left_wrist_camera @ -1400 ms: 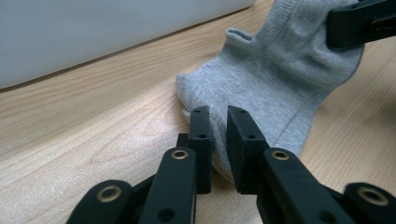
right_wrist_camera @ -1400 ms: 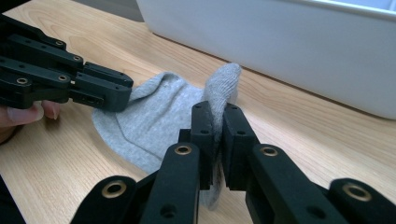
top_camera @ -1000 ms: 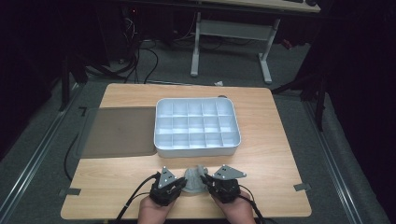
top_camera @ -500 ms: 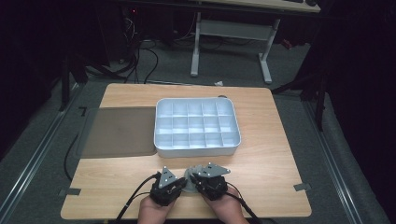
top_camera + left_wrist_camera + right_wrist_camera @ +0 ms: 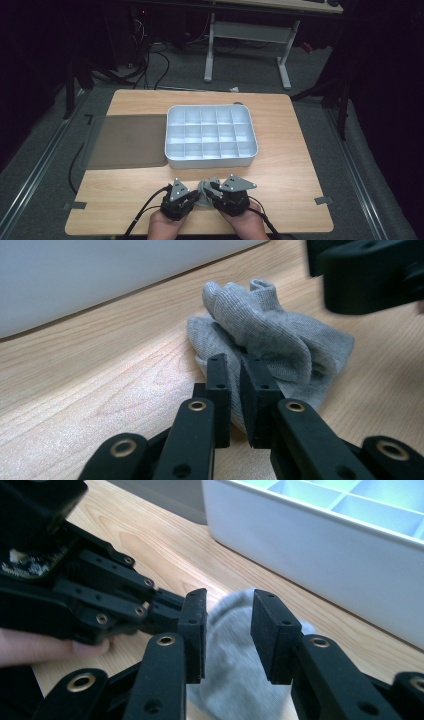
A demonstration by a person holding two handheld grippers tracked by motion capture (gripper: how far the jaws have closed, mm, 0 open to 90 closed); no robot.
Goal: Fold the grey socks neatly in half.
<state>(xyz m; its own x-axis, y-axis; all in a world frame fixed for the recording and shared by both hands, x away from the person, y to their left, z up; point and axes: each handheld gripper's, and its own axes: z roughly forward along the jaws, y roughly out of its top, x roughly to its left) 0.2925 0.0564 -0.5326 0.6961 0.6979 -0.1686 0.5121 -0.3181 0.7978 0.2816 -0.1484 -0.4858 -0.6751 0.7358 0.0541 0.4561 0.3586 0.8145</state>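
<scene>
We are seeing a white tray [image 5: 210, 156] of empty compartments sitting mid-worktop [image 5: 295, 170]. A grey mat [image 5: 127, 141] is lying just beside it, overhanging the worktop's left edge. Cables [image 5: 150, 60] are trailing on the floor beyond, near a white frame [image 5: 247, 32].

We seem to be in a lab: beyond our grippers stand a wooden table [image 5: 280, 150], floor cables [image 5: 150, 65] and a metal desk frame [image 5: 247, 37].
</scene>
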